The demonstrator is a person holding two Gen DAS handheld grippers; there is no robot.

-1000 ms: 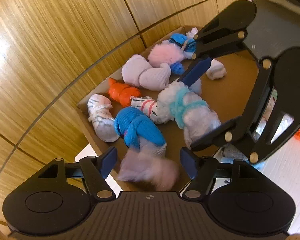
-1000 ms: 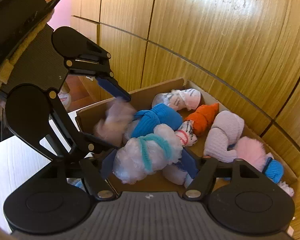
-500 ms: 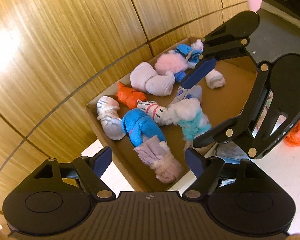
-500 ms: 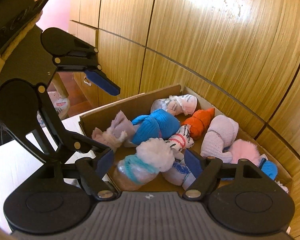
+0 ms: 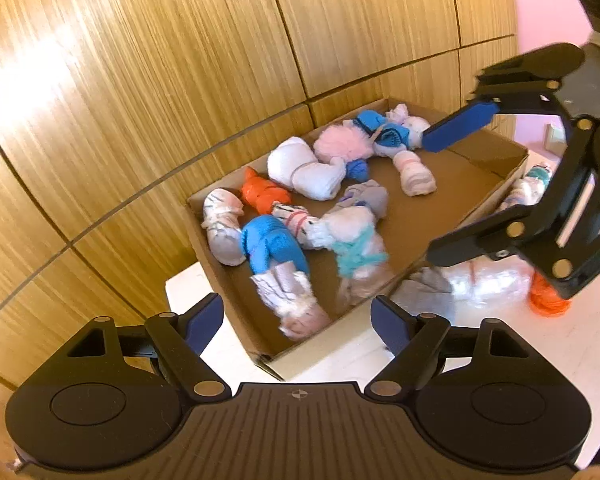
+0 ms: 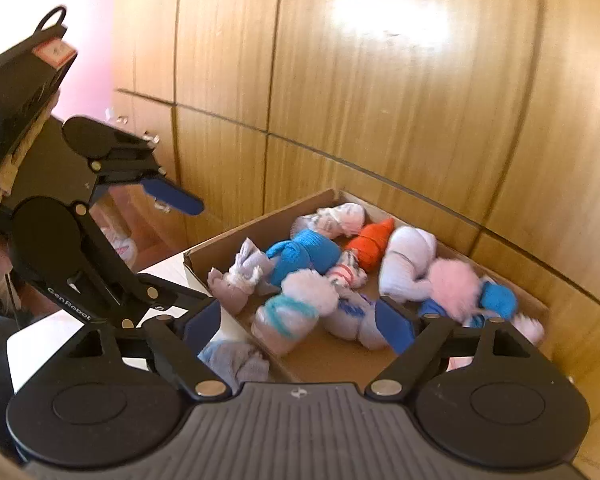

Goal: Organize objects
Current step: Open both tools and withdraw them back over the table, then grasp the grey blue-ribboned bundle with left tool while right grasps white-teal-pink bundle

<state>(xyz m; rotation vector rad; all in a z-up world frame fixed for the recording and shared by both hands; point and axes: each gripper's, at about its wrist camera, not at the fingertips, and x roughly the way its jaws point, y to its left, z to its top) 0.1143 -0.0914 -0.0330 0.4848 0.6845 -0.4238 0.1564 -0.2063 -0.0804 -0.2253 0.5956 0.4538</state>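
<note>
A cardboard box [image 5: 488,156] [image 6: 260,220] on a white table holds several rolled sock bundles. Among them are a blue one [image 5: 272,244] [image 6: 304,252], an orange one [image 5: 262,194] [image 6: 370,244], a pale lilac one [image 5: 296,300] [image 6: 238,276] and a white fluffy one with a teal band [image 5: 356,240] [image 6: 296,308]. My left gripper [image 5: 298,320] is open and empty above the box's near corner. My right gripper [image 6: 298,320] is open and empty above the box's near side; it also shows in the left wrist view [image 5: 444,192].
Outside the box on the white table [image 5: 440,360] lie a grey sock bundle [image 5: 428,288] [image 6: 232,360], a pale bundle [image 5: 488,284], an orange bundle [image 5: 546,304] and a white and teal one [image 5: 528,188]. Wood panel wall [image 5: 180,80] stands right behind the box.
The lilac bundle dropped from my left gripper and the teal-banded one from my right; both now lie in the box. Both grippers have drawn back and up from the box.
</note>
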